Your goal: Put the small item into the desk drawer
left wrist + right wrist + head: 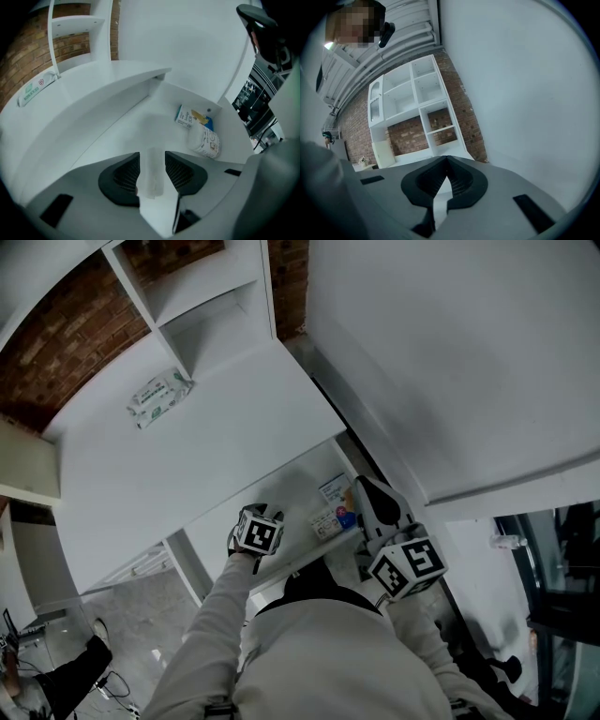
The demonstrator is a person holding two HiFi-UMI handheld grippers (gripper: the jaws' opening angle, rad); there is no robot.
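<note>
The left gripper point(152, 161) hung over the open desk drawer point(140, 124) with its fingers point(123, 179) spread and the small pale item point(151, 180) loose between them, so the drop looked nearly done and perhaps only closing remained, while the right gripper point(446, 169) had its fingers pressed together on nothing.

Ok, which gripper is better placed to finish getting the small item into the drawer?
Left. The left gripper hangs over the open drawer with the pale small item between its open jaws. The right gripper is shut, empty, aimed at the wall.

Soft even light, fisheye-warped dark edges
</note>
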